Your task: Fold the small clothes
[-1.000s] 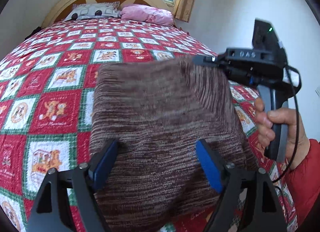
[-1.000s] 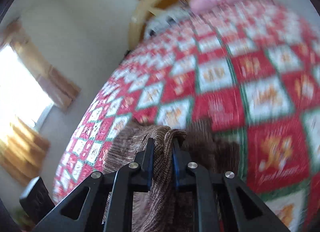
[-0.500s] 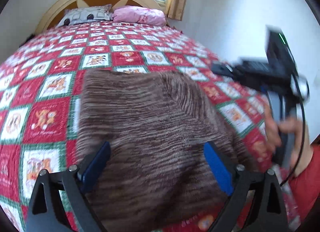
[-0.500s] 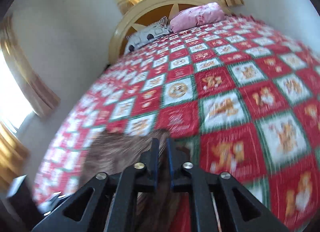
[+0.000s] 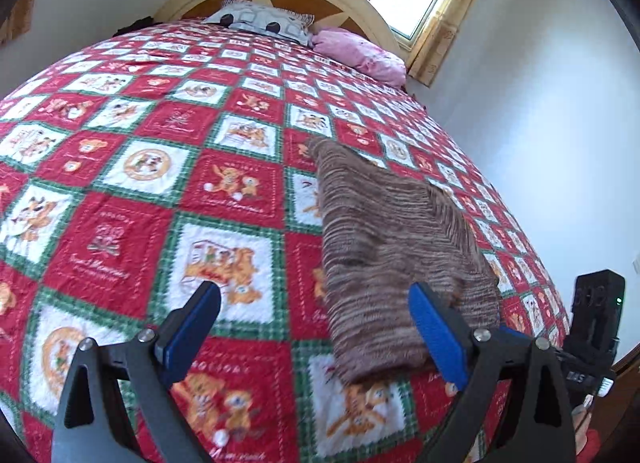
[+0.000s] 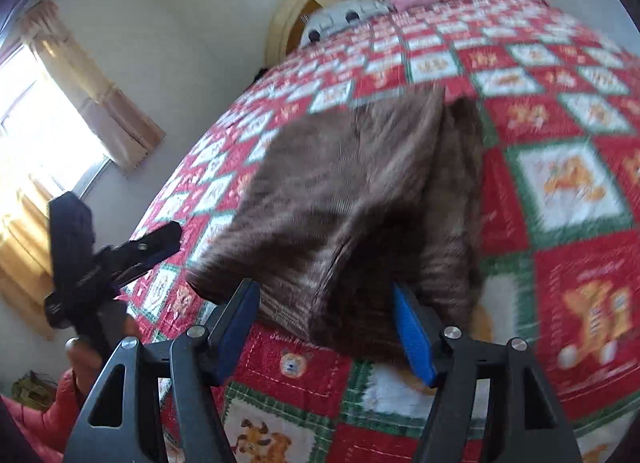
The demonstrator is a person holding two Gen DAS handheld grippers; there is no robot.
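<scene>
A: Brown knit [image 6: 360, 199] lies folded on the quilt [image 5: 120, 167], long axis running toward the headboard.

B: Right claw [image 6: 332, 327] is nearer, jaws opening astride its near edge (nothing pinched). Left claw [image 5: 316, 335] gapes empty; the knit lies to its right.

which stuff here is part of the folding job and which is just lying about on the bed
Part of the job:
- brown striped knit garment, folded on the quilt
- left gripper, open
- right gripper, jaws opening, garment edge between them

Just lying about:
- pink pillow
- grey patterned pillow
- red and green patchwork quilt
</scene>
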